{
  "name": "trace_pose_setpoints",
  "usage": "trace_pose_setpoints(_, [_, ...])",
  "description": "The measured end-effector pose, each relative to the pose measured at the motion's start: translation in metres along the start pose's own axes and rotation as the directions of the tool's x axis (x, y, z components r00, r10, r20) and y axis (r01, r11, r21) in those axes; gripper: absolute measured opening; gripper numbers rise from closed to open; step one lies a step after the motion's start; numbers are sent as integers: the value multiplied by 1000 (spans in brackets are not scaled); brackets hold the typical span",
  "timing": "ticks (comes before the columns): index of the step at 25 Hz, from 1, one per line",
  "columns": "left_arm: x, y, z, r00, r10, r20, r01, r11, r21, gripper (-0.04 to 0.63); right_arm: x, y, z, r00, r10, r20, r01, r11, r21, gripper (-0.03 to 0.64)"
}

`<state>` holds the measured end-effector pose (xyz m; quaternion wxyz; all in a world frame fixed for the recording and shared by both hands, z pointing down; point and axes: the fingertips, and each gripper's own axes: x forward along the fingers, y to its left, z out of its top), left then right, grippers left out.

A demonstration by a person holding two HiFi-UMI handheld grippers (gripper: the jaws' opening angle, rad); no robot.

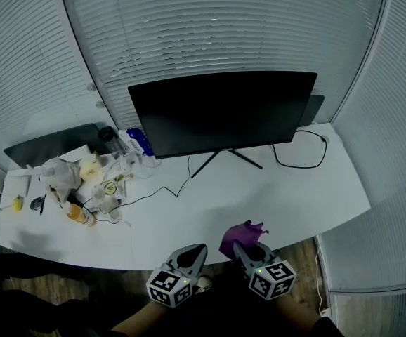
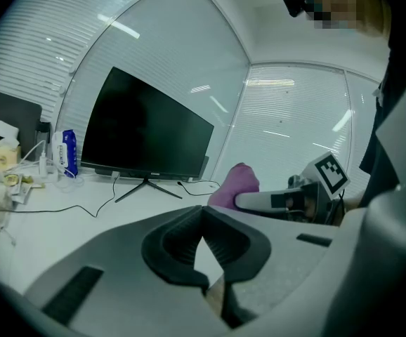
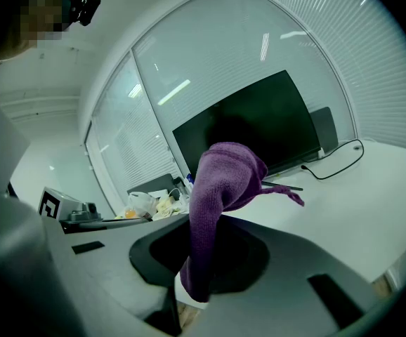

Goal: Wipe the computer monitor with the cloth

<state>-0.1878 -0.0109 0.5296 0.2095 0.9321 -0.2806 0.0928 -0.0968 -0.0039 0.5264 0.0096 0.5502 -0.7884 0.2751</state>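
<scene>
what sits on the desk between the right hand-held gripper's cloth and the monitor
In the head view, bare white desk runs from the cloth in the right hand-held gripper up to the monitor; only the stand's legs lie there.

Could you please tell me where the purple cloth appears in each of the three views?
Head view: the purple cloth is at bottom centre, at the tips of the right gripper.
Left gripper view: the purple cloth is right of centre, just above the right gripper's arm.
Right gripper view: the purple cloth is at the centre, pinched between the jaws and standing upward.
Shared landmark: the black monitor, beyond the cloth in every view.
</scene>
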Motion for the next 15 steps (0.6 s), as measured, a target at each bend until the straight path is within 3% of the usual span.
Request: trace_pose_setpoints(15, [-1,-1,-1,1000,-8,-9,8,1000,6,5,3,2,-3,1000,2,-6,-2,1000,5,67])
